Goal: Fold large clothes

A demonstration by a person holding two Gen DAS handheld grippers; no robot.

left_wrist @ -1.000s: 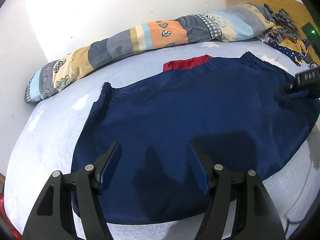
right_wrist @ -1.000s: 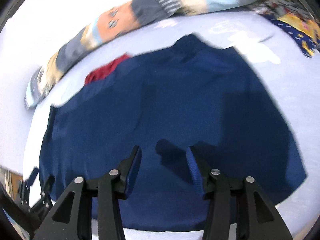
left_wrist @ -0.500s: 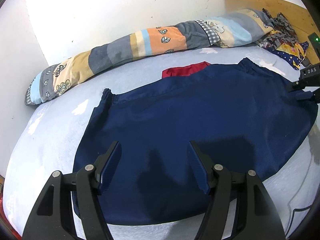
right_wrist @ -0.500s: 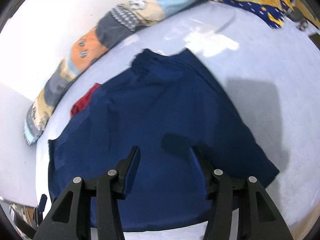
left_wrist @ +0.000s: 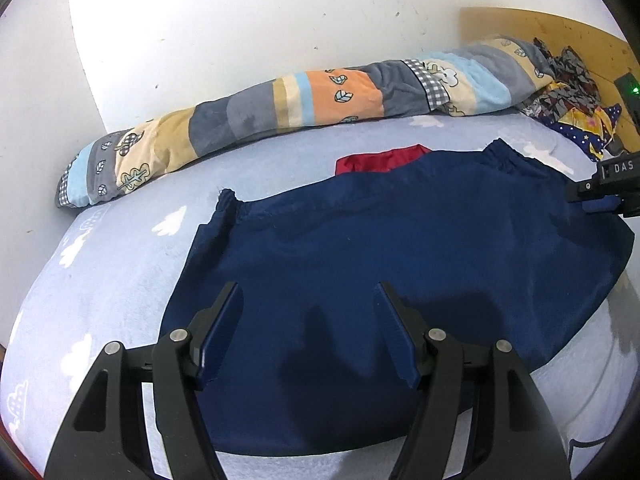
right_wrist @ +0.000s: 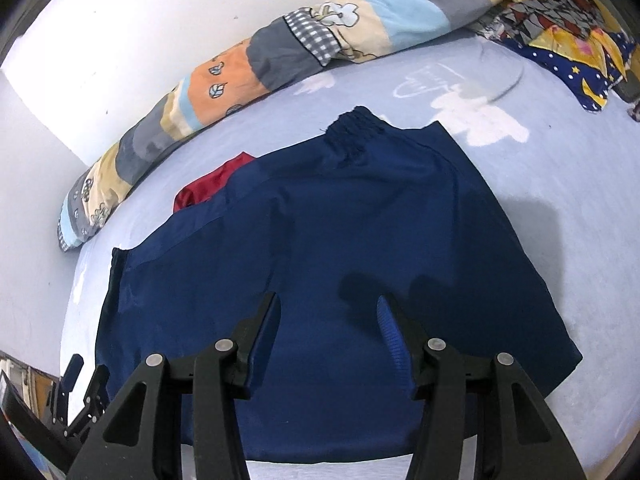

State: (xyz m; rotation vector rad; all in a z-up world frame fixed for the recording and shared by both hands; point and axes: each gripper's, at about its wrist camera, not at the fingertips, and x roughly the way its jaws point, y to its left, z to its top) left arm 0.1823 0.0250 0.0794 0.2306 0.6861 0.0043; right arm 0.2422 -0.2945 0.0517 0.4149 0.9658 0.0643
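Left hand-held gripper (left_wrist: 306,294): jaws set wide, nothing between the blue pads, hovering over the near part of the navy garment (left_wrist: 400,248). Right hand-held gripper (right_wrist: 328,300): jaws parted to a moderate gap, empty, also above the navy cloth; its shadow falls on the fabric just beyond the fingertips.

Navy garment lies spread flat on the light blue bed sheet (left_wrist: 120,264), covering most of the bed's middle and reaching close to the near edge. Gathered elastic cuffs at both far corners. A red cloth (left_wrist: 380,160) pokes out from under its far edge.

Writing: white letters "DAS" on the black body of the right hand-held gripper, readable only in the left wrist view, at the right border over the garment's right side. No other legible text.

Patchwork quilt roll (left_wrist: 280,112) with leaf and tree prints lies along the far edge of the bed against the white wall (left_wrist: 240,20). Pile of patterned clothes (left_wrist: 568,96) at the far right corner.

Left view only: wooden headboard (left_wrist: 540,28) and a small green light on a dark device at the right border. Right view only: the left hand-held gripper's fingers at the bottom left, beside the bed's left edge; white cloud prints on the sheet beyond the garment's right cuff.
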